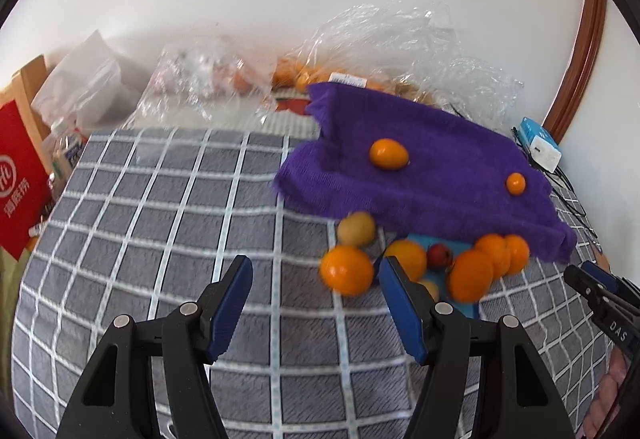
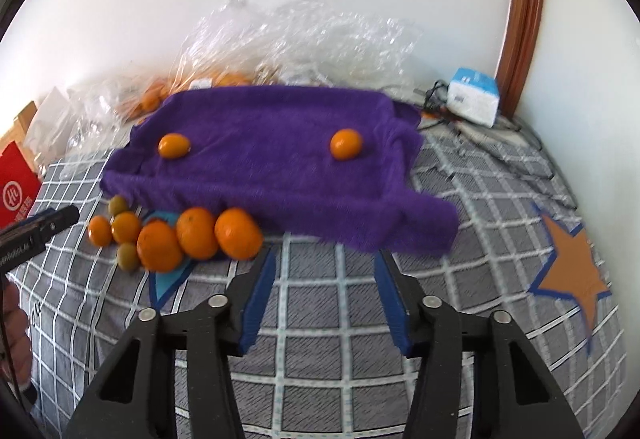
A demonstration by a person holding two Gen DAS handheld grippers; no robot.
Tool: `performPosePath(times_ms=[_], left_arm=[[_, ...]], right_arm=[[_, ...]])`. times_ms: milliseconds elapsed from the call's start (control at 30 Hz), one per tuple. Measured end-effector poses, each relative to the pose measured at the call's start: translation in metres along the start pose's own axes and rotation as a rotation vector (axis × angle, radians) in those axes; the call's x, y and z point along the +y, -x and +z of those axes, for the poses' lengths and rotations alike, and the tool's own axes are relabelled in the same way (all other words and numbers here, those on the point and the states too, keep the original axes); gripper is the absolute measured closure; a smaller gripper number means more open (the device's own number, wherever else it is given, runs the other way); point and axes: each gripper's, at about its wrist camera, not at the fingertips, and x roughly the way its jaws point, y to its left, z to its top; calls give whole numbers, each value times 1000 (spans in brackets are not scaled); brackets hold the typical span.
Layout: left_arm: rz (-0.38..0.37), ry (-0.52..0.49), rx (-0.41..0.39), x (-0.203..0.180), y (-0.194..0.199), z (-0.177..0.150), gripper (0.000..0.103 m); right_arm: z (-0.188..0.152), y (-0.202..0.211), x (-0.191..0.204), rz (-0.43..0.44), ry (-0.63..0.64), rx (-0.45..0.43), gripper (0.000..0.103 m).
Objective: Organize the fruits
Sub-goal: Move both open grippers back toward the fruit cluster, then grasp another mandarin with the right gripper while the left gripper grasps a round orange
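Note:
A purple towel lies over a raised tray on the checked cloth, with two small oranges on it: one at the left and one at the right. The towel and both oranges also show in the left wrist view. A pile of oranges and small green-yellow fruits lies on a blue star patch in front of the towel's left end; it shows in the left wrist view too. My left gripper is open and empty, just left of the pile. My right gripper is open and empty, before the towel's front edge.
Crumpled clear plastic bags with more fruit lie behind the towel against the white wall. A blue-white box and cables sit at the back right. An orange star patch is on the cloth at right. A red box stands at far left.

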Motion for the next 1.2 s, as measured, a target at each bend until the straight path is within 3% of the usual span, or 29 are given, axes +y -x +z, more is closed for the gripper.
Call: performPosePath(times_ms=[167, 367, 600, 933, 967, 1033, 1200], left_arm=[[7, 27, 39, 13, -11, -20, 39], [-22, 59, 10, 22, -9, -30, 38], [-77, 105, 7, 28, -8, -34, 34], [-73, 99, 9, 27, -7, -33, 33], [-72, 99, 9, 27, -7, -33, 33], [-71, 99, 11, 27, -7, -33, 33], [-47, 80, 25, 21, -7, -32, 33]], right_arm=[[-5, -16, 10, 66, 15, 7, 57], [5, -34, 26, 138, 66, 19, 57], [7, -49, 40, 138, 134, 49, 57], [13, -66, 44, 136, 169, 57, 57], [13, -67, 45, 137, 171, 54, 58], [12, -66, 47, 157, 186, 44, 72], [4, -45, 37, 152, 182, 11, 72]])
